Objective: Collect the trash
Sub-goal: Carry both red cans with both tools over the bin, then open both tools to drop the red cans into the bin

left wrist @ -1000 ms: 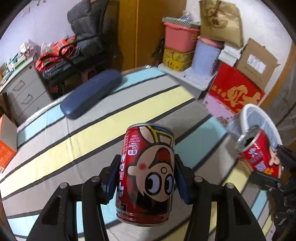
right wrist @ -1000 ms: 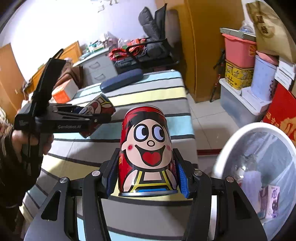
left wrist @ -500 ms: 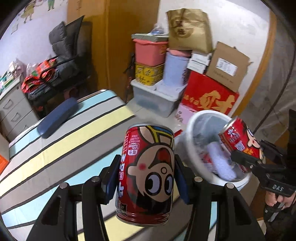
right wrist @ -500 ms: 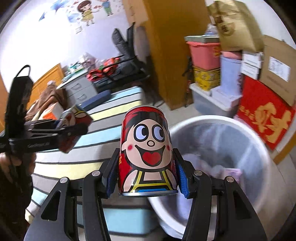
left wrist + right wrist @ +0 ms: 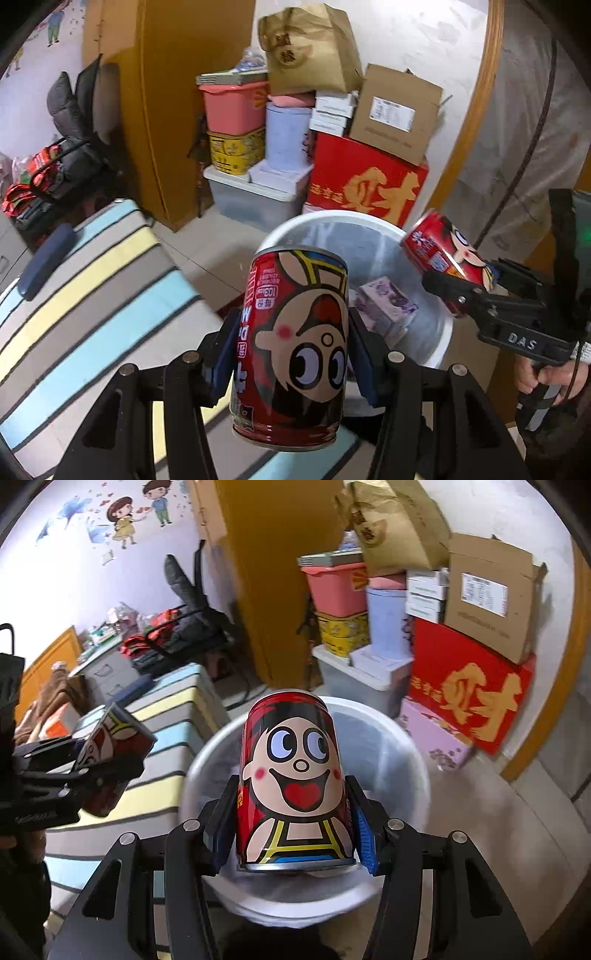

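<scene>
Left wrist view: left gripper (image 5: 290,354) jaws clench one red cartoon can (image 5: 291,347), face inverted, over the white bin's (image 5: 441,332) near rim; a purple packet (image 5: 388,304) lies inside. Right wrist view: right gripper (image 5: 293,825) jaws clench a second can (image 5: 293,779), face upright, above the bin's middle.

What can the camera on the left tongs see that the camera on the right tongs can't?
Only the left view shows the purple patterned packet lying inside the white bin, and the hand gripping the right tongs.

Only the right view shows the cartoon children stickers on the wall and the pink box on the floor under the red box.

Both show the bin, the striped bed, the red box with gold writing, and a red cartoon can clamped in each pair of tongs: the left tongs hold theirs upside down.
</scene>
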Demonstrator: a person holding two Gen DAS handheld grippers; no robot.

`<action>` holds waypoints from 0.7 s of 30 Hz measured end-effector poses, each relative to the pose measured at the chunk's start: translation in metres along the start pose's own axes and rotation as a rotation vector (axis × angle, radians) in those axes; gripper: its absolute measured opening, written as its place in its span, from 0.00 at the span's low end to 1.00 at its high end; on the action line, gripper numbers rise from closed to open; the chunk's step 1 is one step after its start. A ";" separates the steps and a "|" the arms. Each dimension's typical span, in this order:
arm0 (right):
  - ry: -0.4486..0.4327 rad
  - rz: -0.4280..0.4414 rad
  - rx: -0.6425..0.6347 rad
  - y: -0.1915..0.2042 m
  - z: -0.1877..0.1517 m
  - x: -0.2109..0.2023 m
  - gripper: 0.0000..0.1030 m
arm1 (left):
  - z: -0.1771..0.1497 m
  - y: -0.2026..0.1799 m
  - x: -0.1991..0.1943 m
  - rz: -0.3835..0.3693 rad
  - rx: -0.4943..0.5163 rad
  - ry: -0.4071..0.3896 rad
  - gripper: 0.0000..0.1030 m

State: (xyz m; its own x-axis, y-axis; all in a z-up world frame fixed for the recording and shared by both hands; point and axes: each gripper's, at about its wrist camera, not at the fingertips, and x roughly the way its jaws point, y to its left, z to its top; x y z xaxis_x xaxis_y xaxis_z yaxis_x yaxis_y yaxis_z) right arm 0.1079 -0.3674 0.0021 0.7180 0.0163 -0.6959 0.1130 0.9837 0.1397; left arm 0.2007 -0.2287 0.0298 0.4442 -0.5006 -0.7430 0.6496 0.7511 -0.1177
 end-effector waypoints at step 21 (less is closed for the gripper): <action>0.066 -0.036 0.028 -0.030 0.003 0.028 0.60 | 0.005 -0.044 0.045 -0.016 -0.001 0.012 0.71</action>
State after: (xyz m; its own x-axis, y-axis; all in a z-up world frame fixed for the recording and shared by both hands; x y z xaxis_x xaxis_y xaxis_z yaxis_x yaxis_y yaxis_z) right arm 0.1264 -0.3970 -0.0197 0.6664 -0.0067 -0.7455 0.1583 0.9784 0.1327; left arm 0.1949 -0.2857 0.0049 0.4264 -0.5074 -0.7488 0.6560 0.7434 -0.1302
